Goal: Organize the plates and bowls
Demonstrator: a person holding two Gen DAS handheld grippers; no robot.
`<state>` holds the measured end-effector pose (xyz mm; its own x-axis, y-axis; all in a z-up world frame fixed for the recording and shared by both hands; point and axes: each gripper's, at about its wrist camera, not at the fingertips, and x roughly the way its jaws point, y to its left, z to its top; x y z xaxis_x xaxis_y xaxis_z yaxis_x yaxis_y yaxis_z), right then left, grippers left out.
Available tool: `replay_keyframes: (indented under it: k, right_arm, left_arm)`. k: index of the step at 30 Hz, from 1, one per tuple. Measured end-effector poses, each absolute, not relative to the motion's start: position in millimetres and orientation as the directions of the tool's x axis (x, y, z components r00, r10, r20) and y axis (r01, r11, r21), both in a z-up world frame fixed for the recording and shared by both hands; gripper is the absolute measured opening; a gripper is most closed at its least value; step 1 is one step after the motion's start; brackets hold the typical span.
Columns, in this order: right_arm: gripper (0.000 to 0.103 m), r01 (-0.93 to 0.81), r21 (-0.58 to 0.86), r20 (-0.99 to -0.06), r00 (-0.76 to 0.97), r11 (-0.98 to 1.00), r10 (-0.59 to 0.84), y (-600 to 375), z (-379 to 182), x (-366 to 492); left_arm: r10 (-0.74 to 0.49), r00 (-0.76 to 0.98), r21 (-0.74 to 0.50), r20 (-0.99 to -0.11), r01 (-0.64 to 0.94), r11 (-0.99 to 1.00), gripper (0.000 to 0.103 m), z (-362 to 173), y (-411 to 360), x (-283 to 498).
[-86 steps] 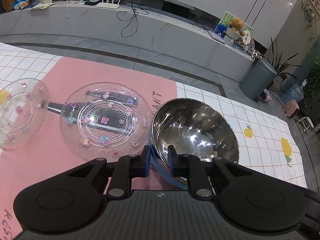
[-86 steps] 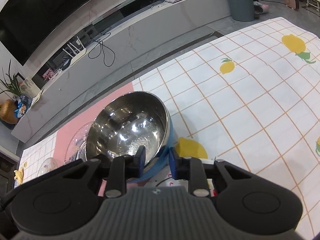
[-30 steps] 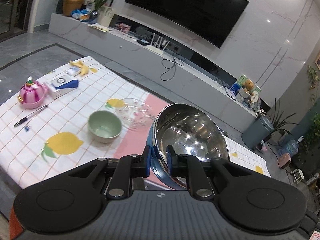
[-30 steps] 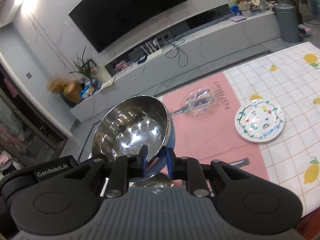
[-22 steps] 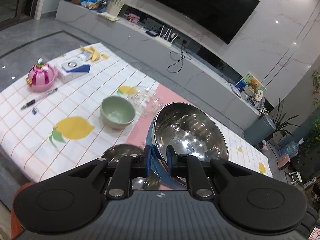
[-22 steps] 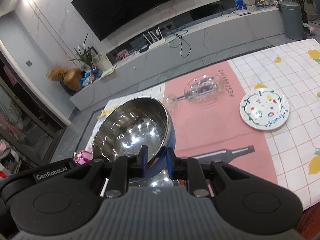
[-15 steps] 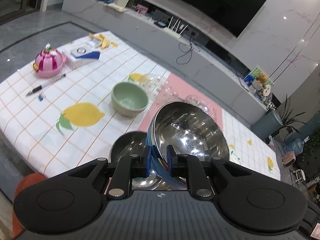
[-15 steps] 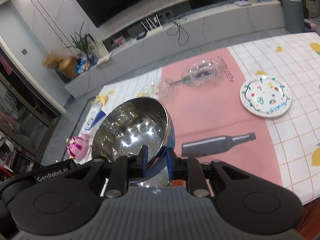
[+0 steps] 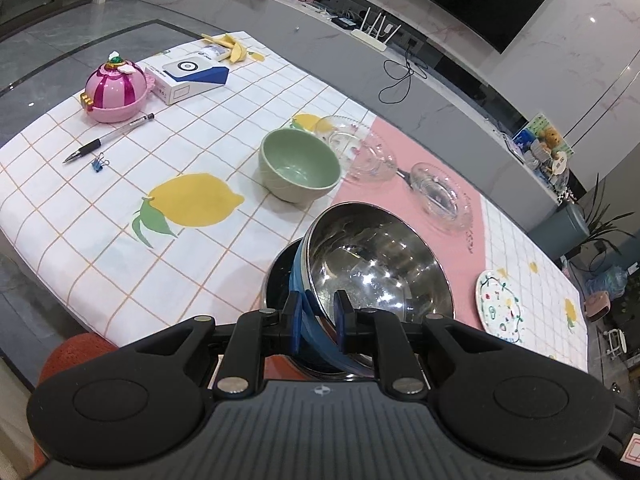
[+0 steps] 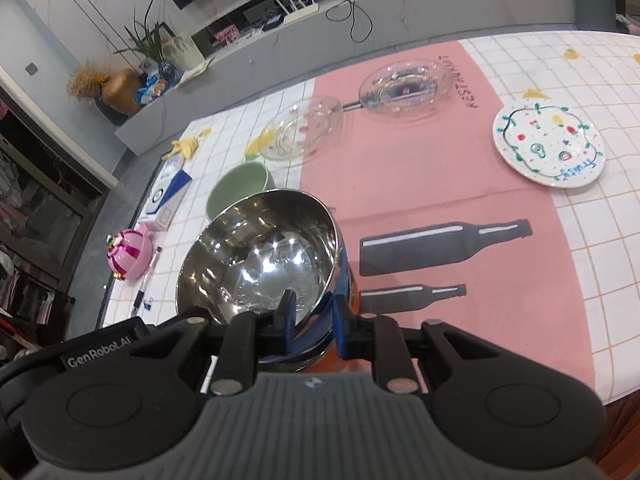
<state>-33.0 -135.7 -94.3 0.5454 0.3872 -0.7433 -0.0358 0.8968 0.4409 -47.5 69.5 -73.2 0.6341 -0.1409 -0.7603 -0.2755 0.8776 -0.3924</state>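
Observation:
Both grippers hold one large steel bowl (image 9: 380, 264) with a blue outer wall by its rim. My left gripper (image 9: 318, 320) is shut on the rim; my right gripper (image 10: 310, 322) is shut on the rim of the same bowl (image 10: 264, 256). The bowl hangs tilted just over a second steel bowl (image 9: 280, 280) at the table's near edge. A green bowl (image 9: 298, 170) stands beyond it. Two clear glass plates (image 9: 356, 148) (image 9: 440, 196) lie further back. A white painted plate (image 9: 500, 306) lies to the right, also in the right wrist view (image 10: 548, 146).
At the table's left end are a pink toy pot (image 9: 116, 92), a white and blue box (image 9: 188, 76), a pen (image 9: 108, 138), a binder clip (image 9: 99, 161) and banana peel (image 9: 230, 46). A pink mat (image 10: 440, 184) with bottle prints covers the middle.
Both grippers carried the steel bowl from the table's right part to its near left and lowered it over the second steel bowl. Their grip on the rim is unchanged.

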Motion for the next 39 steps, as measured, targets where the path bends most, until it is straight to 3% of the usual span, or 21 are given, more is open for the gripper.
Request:
replay_keyframes:
  k: [13,27,30,34,39]
  right_arm:
    - [0.017,-0.045,0.355,-0.793,0.514,0.934,0.326,-117.5,-106.1,-23.3]
    - [0.019,-0.066,0.339,-0.780,0.538,0.938,0.320,-116.3,-100.1,-28.0]
    - [0.022,-0.068,0.362,-0.771,0.538,0.930,0.340,-120.2,-97.1,-29.3]
    - [0.035,-0.077,0.378,-0.759,0.545,0.923,0.356,-124.0,-89.3,-32.9]
    - [0.049,-0.066,0.412,-0.742,0.553,0.909,0.377,-133.2,-80.1,-37.1]
  left_arm:
    - [-0.132,0.600,-0.348,-0.789,-0.259,0.901,0.019,-85.5,69.2,-40.9]
    - [-0.135,0.580,-0.313,-0.804,-0.218,0.924,0.023,-86.7,64.4,-39.0]
    - [-0.140,0.596,-0.327,-0.791,-0.218,0.920,0.032,-82.0,67.0,-41.3]
    - [-0.125,0.630,-0.316,-0.766,-0.200,0.927,0.052,-69.1,66.1,-46.6]
    - [-0.120,0.669,-0.314,-0.733,-0.176,0.933,0.060,-52.0,66.2,-51.9]
